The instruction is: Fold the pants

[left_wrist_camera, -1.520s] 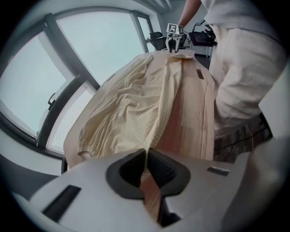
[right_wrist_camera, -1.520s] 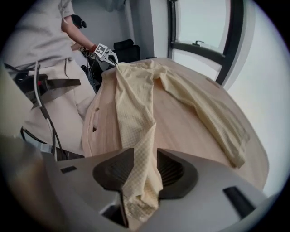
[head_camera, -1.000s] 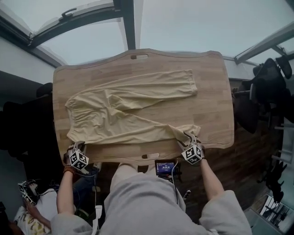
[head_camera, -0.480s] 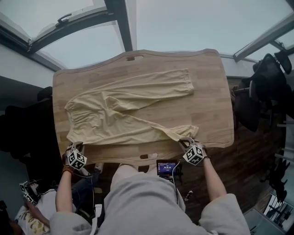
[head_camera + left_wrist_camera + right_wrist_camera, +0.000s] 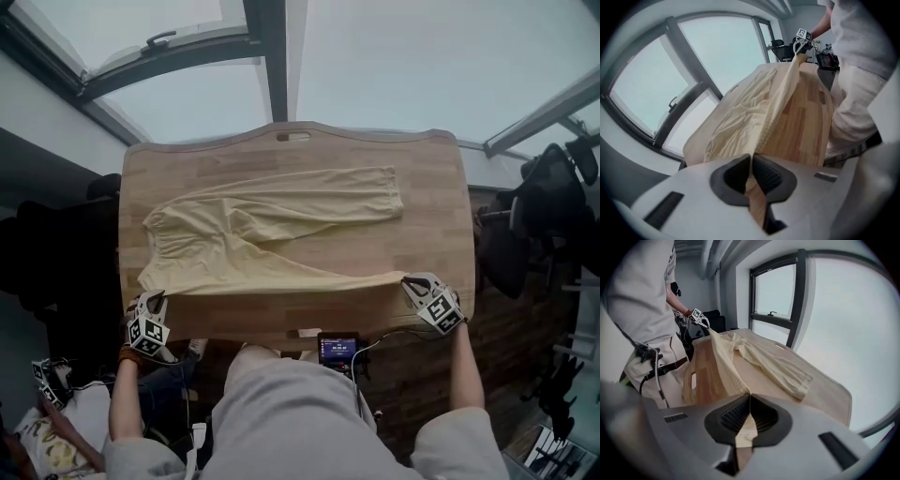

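Cream pants [image 5: 272, 225] lie spread on the wooden table [image 5: 431, 187], waistband to the left and the far leg's cuff [image 5: 389, 192] to the right. My left gripper [image 5: 155, 298] is shut on the near waistband corner at the table's near left edge. My right gripper [image 5: 410, 279] is shut on the near leg's cuff at the near right. The near leg's edge hangs taut between them, lifted off the wood. In the left gripper view, fabric [image 5: 754, 108] runs out from the shut left gripper [image 5: 751, 159]. The right gripper view shows cloth [image 5: 726, 366] pinched in the right gripper [image 5: 749, 397].
A small device with a lit screen [image 5: 337, 349] sits at the person's waist by the table's near edge. A black chair [image 5: 544, 187] stands to the right. Large windows [image 5: 375, 56] lie beyond the far edge. The person's torso [image 5: 291, 412] is close to the near side.
Both grippers have risen. The right one has swung out to the right with the cuff, so the near leg is now pulled straight and lifted.
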